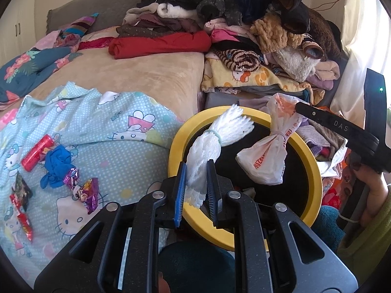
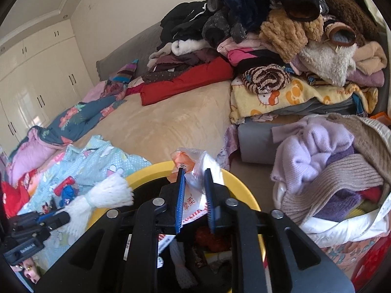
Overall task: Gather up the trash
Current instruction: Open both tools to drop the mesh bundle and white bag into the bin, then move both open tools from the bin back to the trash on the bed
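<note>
My left gripper (image 1: 196, 168) is shut on a white foam net bundle (image 1: 207, 151) tied with a band, held over the yellow-rimmed bin (image 1: 176, 141). My right gripper (image 2: 194, 172) is shut on a tied white plastic bag with orange print (image 2: 193, 161), also over the bin (image 2: 151, 171). The bag shows in the left wrist view (image 1: 268, 156). The foam net shows in the right wrist view (image 2: 107, 195). On the Hello Kitty sheet (image 1: 117, 127) lie a red tube (image 1: 36, 156), a blue glove (image 1: 57, 166), purple wrappers (image 1: 85, 193) and red wrappers (image 1: 22, 214).
A tall pile of clothes (image 1: 244, 24) covers the back and right of the bed. A basket of knitwear (image 2: 337, 171) stands right of the bin. White wardrobes (image 2: 36, 80) line the left wall. A beige blanket (image 1: 146, 73) covers the middle of the bed.
</note>
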Motion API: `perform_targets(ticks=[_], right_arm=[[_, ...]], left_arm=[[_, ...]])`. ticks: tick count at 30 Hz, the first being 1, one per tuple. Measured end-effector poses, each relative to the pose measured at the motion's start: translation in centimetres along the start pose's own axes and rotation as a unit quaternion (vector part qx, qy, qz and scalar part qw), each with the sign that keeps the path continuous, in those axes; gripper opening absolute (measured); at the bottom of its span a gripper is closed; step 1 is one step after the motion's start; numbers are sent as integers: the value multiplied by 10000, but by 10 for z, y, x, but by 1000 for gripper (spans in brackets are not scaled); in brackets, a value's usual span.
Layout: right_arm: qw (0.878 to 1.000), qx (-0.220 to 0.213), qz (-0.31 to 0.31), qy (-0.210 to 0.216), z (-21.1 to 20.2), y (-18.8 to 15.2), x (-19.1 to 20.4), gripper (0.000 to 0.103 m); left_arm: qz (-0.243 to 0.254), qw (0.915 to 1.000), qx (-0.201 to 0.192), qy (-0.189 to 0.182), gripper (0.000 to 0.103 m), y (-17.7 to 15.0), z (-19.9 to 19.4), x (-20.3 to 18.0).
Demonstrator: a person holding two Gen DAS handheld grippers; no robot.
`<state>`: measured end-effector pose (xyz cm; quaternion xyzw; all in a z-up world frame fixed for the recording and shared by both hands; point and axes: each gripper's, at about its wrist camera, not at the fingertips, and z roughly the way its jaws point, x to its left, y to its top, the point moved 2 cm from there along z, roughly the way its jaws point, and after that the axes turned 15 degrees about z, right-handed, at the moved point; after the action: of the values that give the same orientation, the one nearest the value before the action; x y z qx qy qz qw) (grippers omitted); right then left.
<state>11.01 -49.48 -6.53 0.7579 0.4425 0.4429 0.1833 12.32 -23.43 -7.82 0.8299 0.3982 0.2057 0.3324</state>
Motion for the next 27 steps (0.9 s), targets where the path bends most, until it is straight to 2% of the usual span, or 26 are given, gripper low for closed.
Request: perform_targets(ticks=[1,4,5,6,8,10,18,27], right_arm=[[10000,24,59,39,0,0,-1,26],[9999,14,146,27,0,1,-3,42],[9999,-1,167,30,-1,1,-3,49],[9998,-17,208,51,-2,2,-2,52],[9996,-2,266,99,-1,2,0,53],[9996,-15,245,99,-2,0,3,56],[9999,-20,83,115,-2,-4,20,67],[9995,-48,-130,268,-6,-8,47,72]], left_arm=[[-9,10000,-8,18,17,0,0,0],[-62,9999,-12,88,48,-1,1,2],[-94,9999,-21,102,55,-2,0,3],[-134,9998,-31,141,58,-3,-1,6],[-173,9995,-44,246,82,-4,-2,8],[-257,9990,-114,337,91,-5,-6,14],[-496,9971,-201,535,92,-9,-18,31],[-666,9951,-317,659,92,-12,-30,47]])
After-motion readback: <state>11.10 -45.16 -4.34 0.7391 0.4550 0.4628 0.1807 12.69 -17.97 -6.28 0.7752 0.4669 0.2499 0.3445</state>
